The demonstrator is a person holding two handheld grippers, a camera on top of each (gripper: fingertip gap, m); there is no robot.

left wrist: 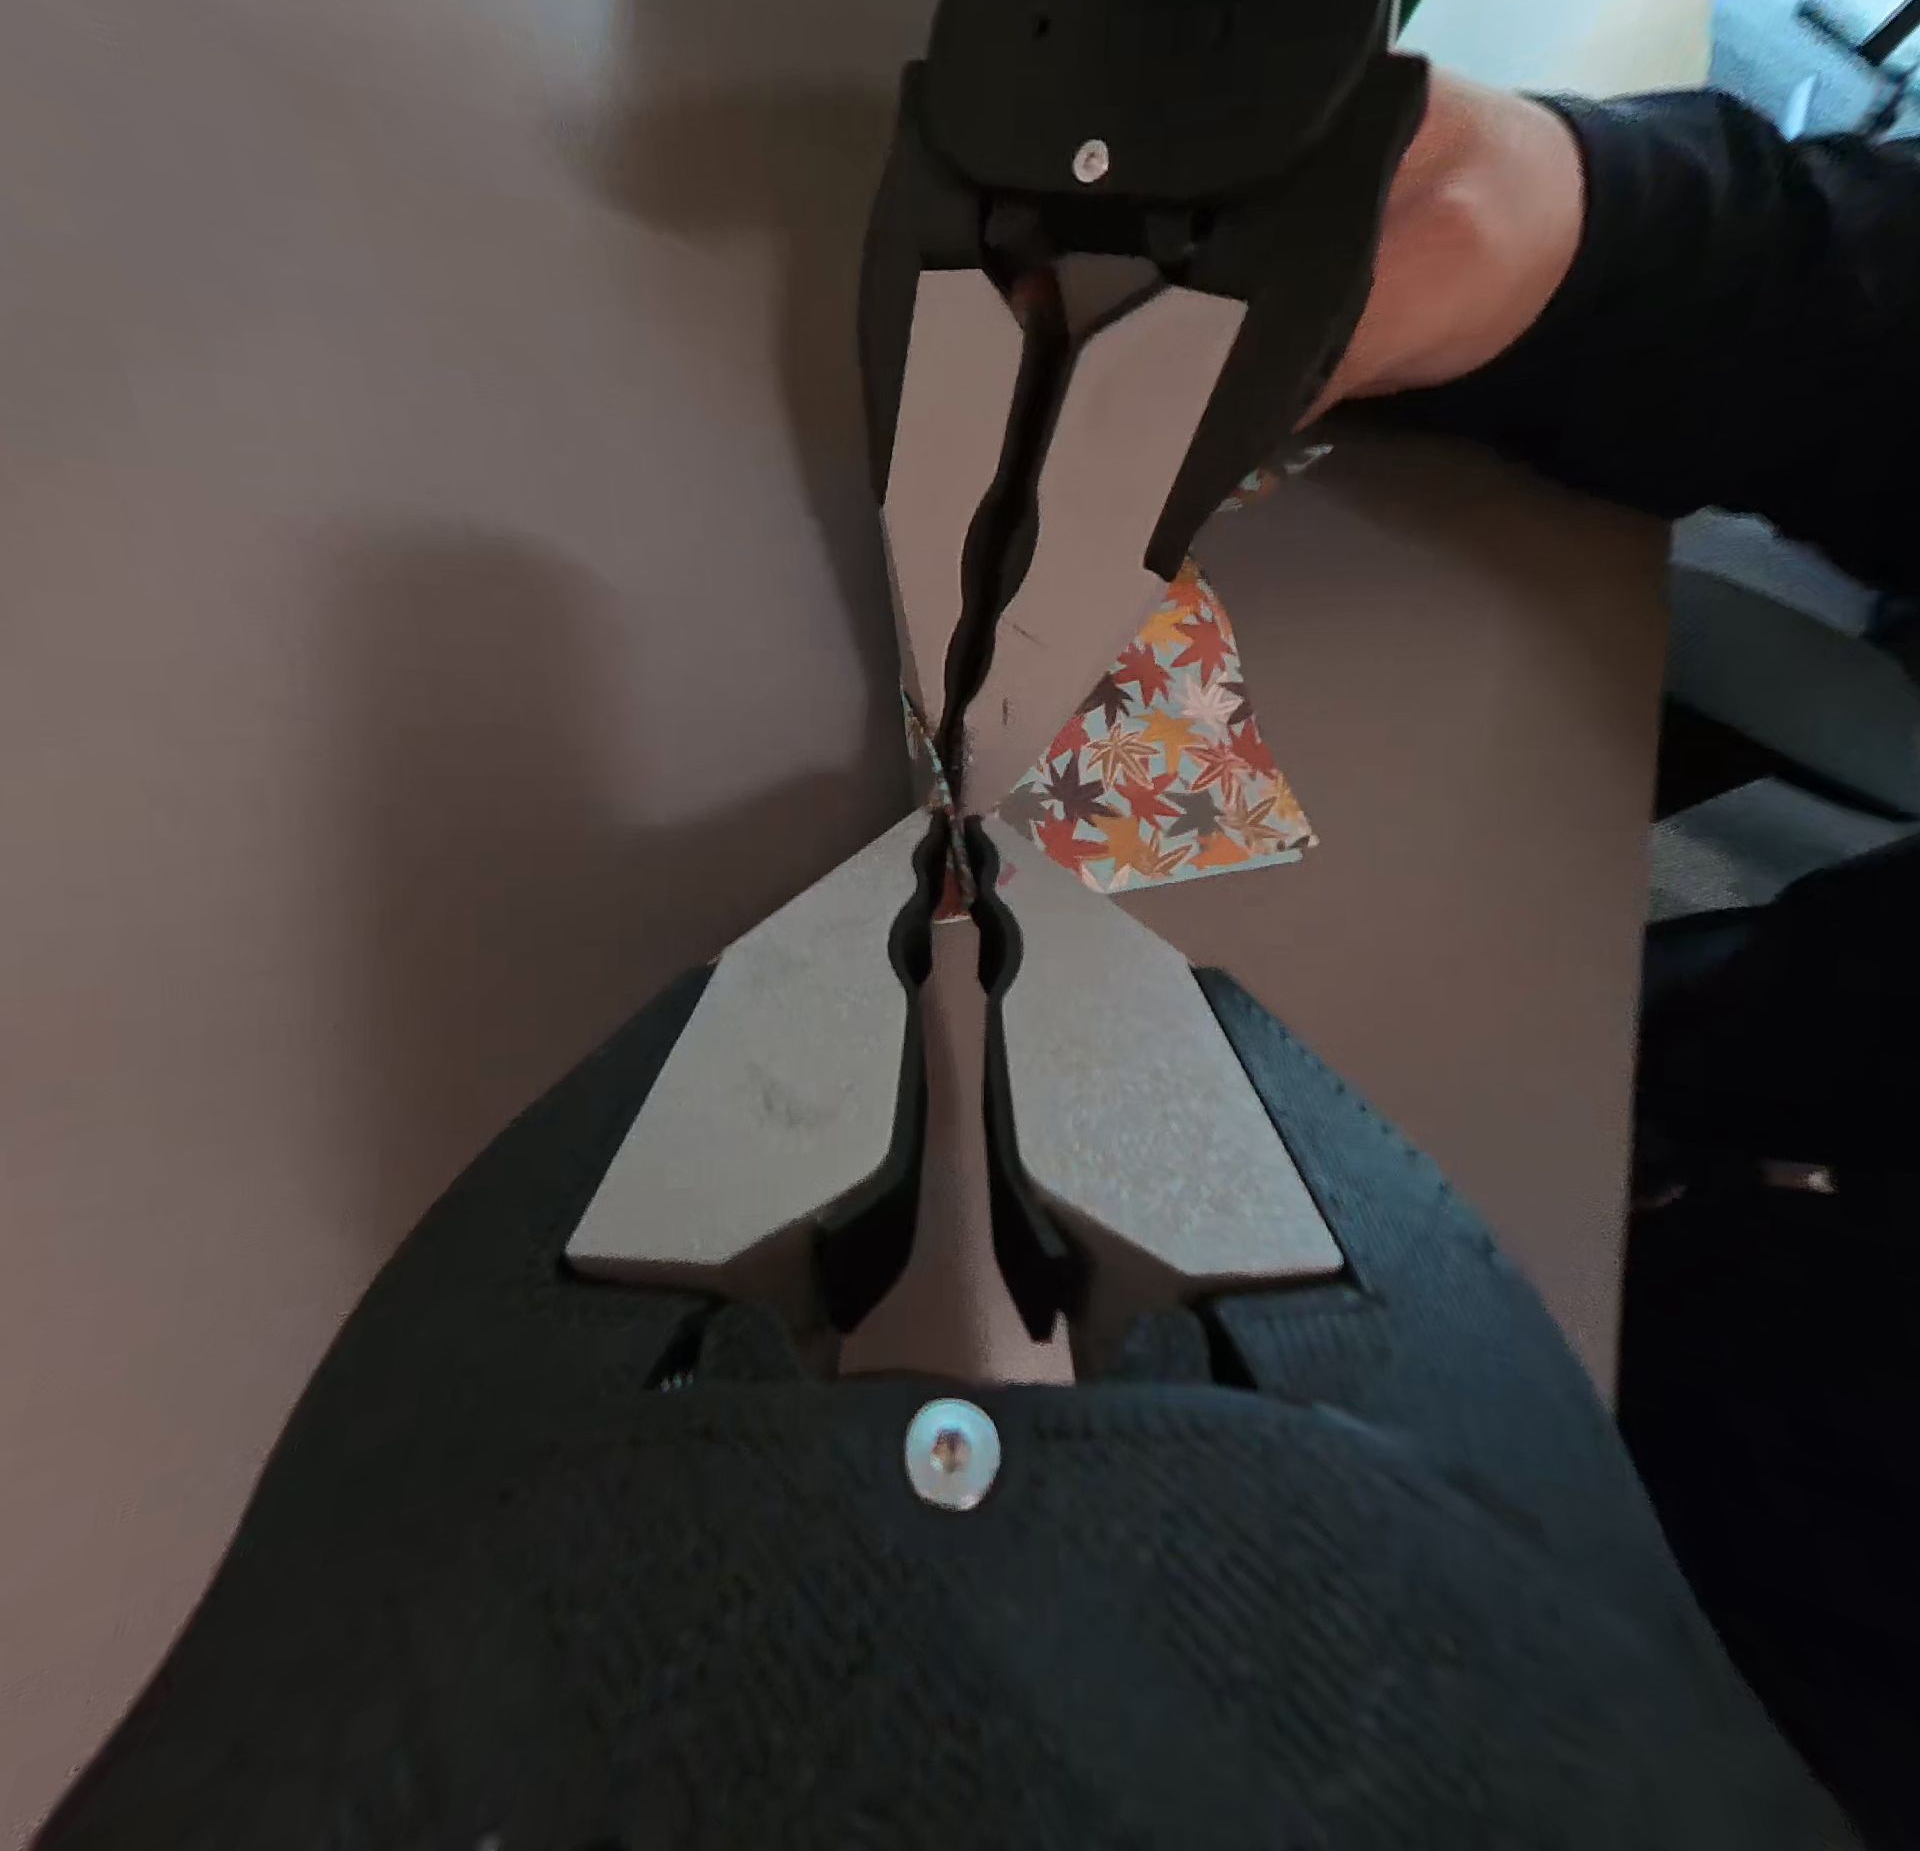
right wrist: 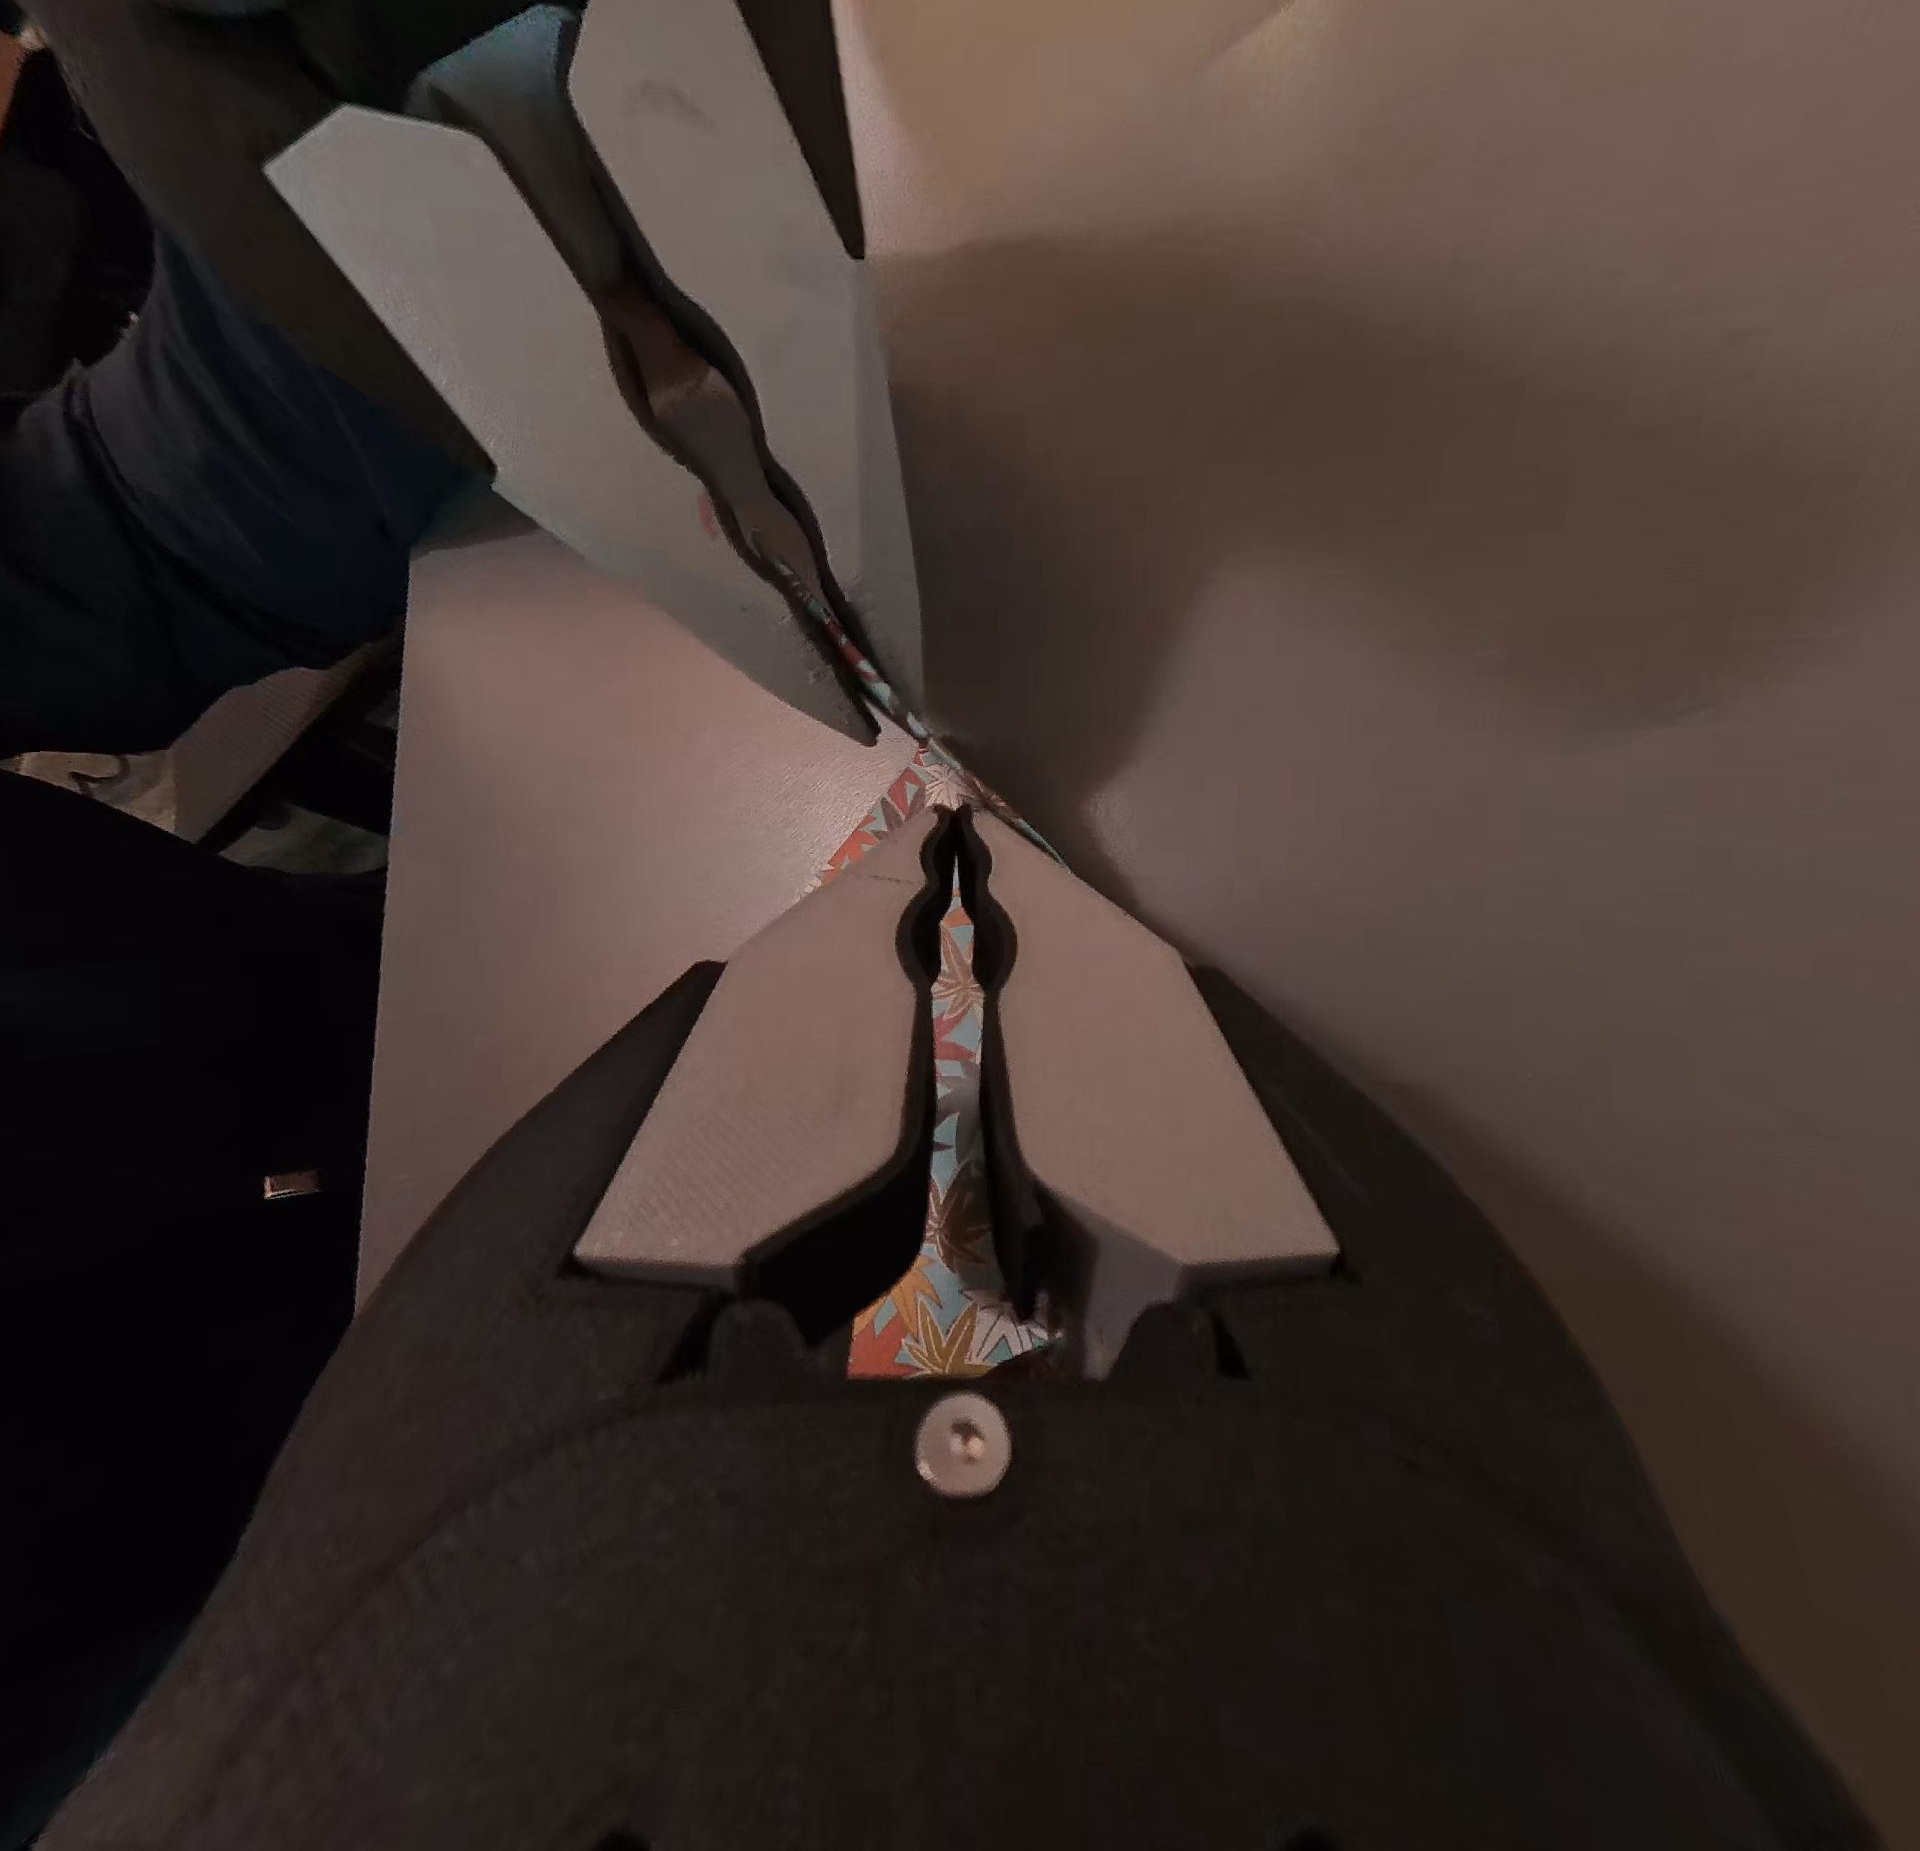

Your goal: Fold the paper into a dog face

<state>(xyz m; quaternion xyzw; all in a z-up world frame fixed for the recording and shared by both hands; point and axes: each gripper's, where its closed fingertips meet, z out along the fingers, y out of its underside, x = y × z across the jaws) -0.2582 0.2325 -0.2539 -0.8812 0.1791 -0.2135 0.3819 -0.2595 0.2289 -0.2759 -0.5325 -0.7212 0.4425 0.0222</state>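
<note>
The paper [left wrist: 1164, 752] is patterned with autumn leaves on pale blue and is folded into a triangle above the grey table [left wrist: 416, 451]. My left gripper [left wrist: 954, 833] is shut on one corner of it. My right gripper [left wrist: 951, 731] comes in from the top of the left wrist view, tip to tip with the left one, shut on the same corner region. In the right wrist view the paper [right wrist: 961, 1157] shows between and under the shut fingers of my right gripper [right wrist: 958, 825], and the left gripper [right wrist: 873, 700] meets it from the upper left.
The table's edge [left wrist: 1652, 762] runs down the right of the left wrist view. A hand in a dark sleeve [left wrist: 1507, 243] holds the right gripper. Dark clothing and a chair [left wrist: 1787, 658] lie beyond the edge. Left and right tips are no more than a few centimetres apart.
</note>
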